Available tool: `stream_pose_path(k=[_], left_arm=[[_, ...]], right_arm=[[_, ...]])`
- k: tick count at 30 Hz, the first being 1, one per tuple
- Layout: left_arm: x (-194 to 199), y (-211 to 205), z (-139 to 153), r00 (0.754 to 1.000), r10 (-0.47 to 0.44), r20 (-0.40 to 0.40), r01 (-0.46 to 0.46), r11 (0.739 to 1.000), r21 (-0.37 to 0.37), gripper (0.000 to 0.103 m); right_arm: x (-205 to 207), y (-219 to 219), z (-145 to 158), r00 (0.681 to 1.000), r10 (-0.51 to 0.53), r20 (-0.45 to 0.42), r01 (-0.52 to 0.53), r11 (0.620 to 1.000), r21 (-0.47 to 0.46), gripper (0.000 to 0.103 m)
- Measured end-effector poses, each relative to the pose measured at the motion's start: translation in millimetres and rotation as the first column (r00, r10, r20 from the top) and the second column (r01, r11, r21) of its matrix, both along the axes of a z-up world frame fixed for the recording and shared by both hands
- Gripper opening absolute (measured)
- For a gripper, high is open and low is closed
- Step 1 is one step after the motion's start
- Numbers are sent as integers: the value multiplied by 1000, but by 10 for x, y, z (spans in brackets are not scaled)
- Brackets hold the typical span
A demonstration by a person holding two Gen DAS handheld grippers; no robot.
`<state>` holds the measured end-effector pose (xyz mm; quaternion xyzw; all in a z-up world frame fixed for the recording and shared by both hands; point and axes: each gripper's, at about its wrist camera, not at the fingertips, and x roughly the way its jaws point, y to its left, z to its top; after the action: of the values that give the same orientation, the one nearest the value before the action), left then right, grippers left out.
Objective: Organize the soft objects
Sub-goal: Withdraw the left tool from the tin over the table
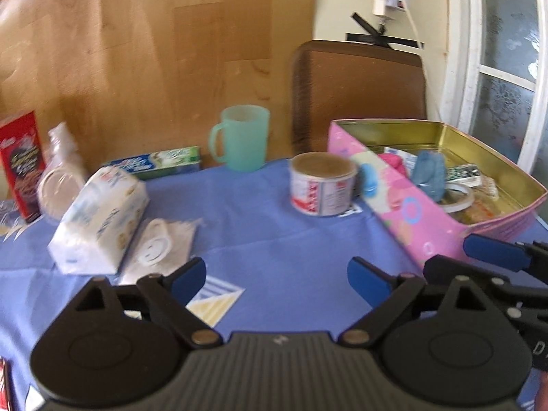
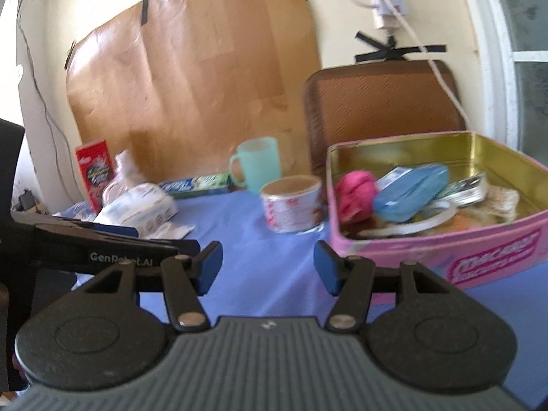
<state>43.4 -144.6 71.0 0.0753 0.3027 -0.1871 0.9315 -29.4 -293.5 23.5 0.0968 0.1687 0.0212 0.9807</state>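
At right, our tin (image 2: 445,250) holds yarn (image 2: 354,191); tissues (image 1: 99,215) wait at left, and both the left gripper (image 1: 275,279) and right gripper (image 2: 269,267) gape empty.

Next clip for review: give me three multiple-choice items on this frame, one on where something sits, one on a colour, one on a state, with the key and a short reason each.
1. Where is the pink yarn ball?
A. inside the pink tin
B. on the blue cloth beside the can
C. in the mug

2. What colour is the mug?
A. red
B. pale green
C. black

3. How is the right gripper?
A. shut on the can
B. shut on the tissue pack
C. open, holding nothing

Key:
1 A: the pink yarn ball lies within the walls of the pink tin.
2 B: the mug is pale green.
3 C: the right gripper has only bare blue cloth between its fingers.
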Motion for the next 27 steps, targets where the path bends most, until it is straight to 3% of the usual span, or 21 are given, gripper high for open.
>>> stream_pose_path(k=[6,18,27], left_arm=[[-40,81,-21,1000,-11,-4,11,1000,-24,97],[-397,-312,30,984,-179,18,179,983,-26,103],[-468,-383,-68,977,-212,-4,212,977,15,103]], right_arm=[[-37,18,67,998,-54,10,54,999,0,61],[-484,-398,142,971,-238,-8,238,969,69,64],[-461,-451,100,969,-247,-20,248,963,109,66]])
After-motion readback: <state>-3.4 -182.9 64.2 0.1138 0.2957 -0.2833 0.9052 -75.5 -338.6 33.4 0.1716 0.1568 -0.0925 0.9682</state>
